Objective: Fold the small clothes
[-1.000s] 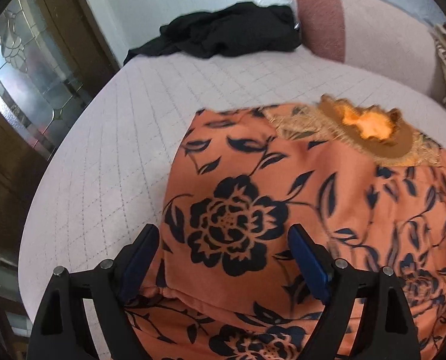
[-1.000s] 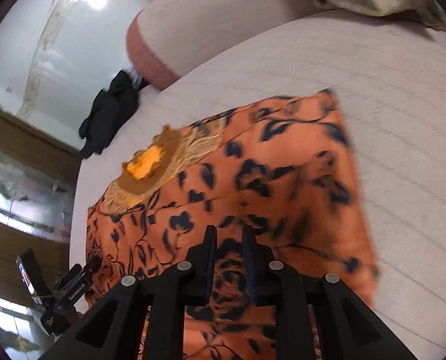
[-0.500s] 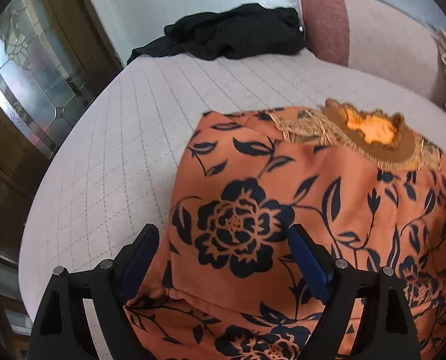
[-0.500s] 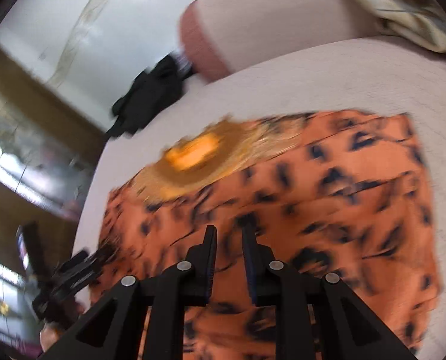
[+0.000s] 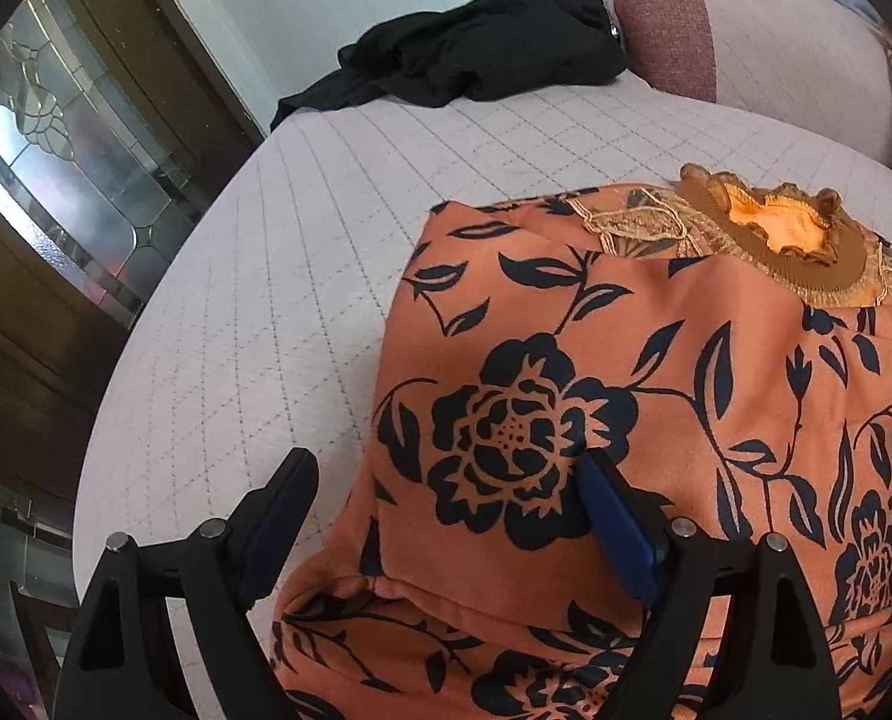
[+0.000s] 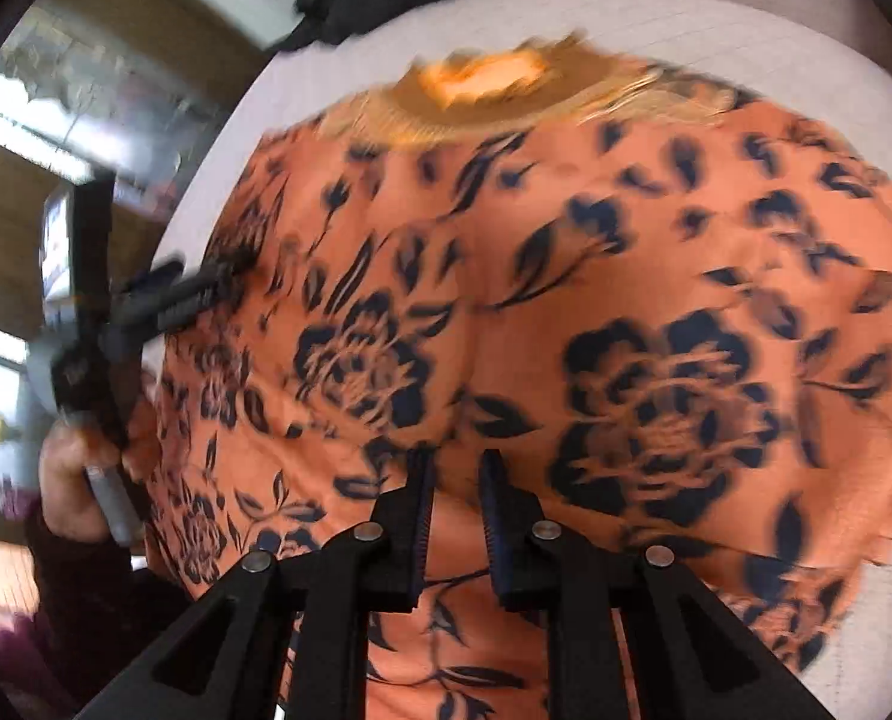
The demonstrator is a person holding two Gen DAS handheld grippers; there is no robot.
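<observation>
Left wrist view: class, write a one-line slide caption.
Open left gripper straddles a folded edge of the orange floral garment on a quilted bed, black clothing behind.

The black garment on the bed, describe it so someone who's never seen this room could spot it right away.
Start at the pale quilted bed and follow it to its far edge by the white wall. There, beside the pink bolster, lies the black garment, crumpled and plain, unlike the orange floral garment spread in front.
</observation>
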